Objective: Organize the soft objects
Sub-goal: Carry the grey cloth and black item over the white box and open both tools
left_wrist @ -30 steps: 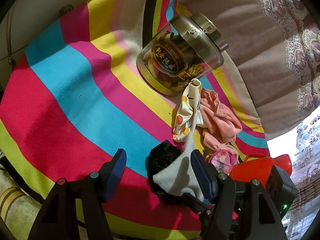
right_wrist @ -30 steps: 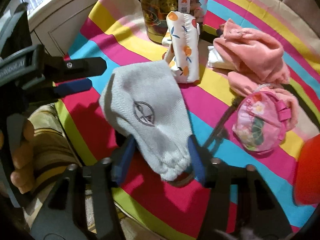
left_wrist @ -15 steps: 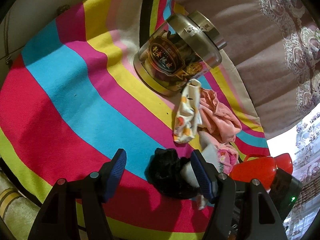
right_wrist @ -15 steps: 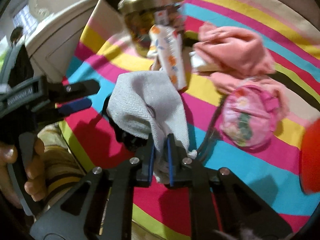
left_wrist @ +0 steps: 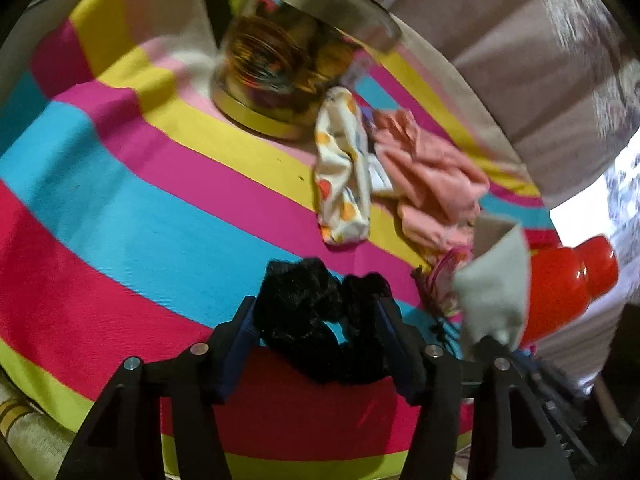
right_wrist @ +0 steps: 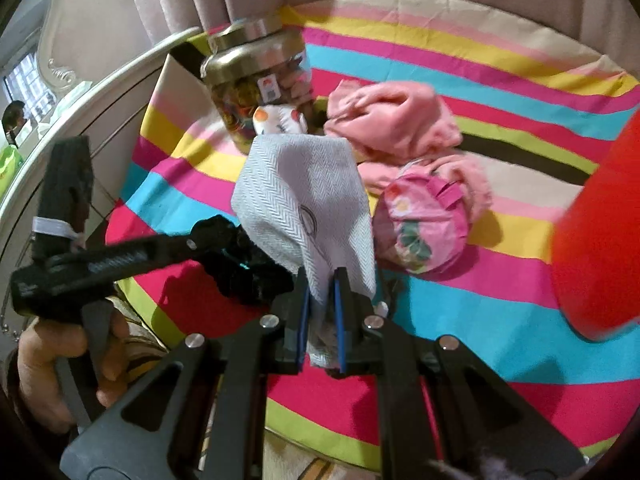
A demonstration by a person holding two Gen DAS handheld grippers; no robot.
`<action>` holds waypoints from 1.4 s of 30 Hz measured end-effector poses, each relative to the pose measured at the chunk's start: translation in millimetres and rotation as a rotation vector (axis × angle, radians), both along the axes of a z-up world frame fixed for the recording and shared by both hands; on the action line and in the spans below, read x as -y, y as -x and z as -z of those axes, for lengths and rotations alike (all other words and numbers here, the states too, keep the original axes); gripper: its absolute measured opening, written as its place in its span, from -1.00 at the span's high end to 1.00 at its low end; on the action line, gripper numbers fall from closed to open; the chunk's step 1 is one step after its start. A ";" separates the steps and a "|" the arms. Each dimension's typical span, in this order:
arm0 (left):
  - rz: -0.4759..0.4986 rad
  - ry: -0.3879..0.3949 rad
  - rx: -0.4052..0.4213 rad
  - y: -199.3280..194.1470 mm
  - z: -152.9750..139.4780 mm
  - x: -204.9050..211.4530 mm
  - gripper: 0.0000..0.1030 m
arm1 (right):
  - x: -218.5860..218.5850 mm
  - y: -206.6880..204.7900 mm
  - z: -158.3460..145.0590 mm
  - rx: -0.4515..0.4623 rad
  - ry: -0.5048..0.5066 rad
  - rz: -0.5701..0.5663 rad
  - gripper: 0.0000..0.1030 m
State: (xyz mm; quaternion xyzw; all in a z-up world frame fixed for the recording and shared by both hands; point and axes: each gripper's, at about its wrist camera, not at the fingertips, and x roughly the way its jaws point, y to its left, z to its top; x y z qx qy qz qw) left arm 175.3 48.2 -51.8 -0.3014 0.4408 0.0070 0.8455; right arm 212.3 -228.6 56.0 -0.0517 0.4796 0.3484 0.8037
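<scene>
gripping grey cloth [right_wrist: 304, 204], black fabric [left_wrist: 316, 312]

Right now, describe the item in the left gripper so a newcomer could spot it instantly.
On the round table under the striped cloth, look at the near edge, in front of the big glass jar. The left gripper closes around a black fuzzy bundle there. It is the only black piece; the neighbours are pink, grey or fruit-printed.

Both wrist cams close, angled down over striped cloth [left_wrist: 120, 208]. Left faces jar [left_wrist: 280, 80]; right looks from opposite side. Shared: jar [right_wrist: 256, 92], pink garment [right_wrist: 392, 120].
</scene>
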 end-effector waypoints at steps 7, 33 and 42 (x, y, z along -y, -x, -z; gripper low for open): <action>0.109 -0.062 -0.039 -12.6 7.5 24.0 0.81 | 12.8 13.0 -12.3 0.045 0.003 0.052 0.73; 0.373 0.049 0.222 41.6 -83.7 148.0 0.85 | 255.0 99.1 -41.3 0.032 0.080 0.444 0.73; 0.648 0.107 0.211 84.0 -96.9 257.6 0.85 | 344.2 142.5 -23.3 -0.047 0.158 0.601 0.74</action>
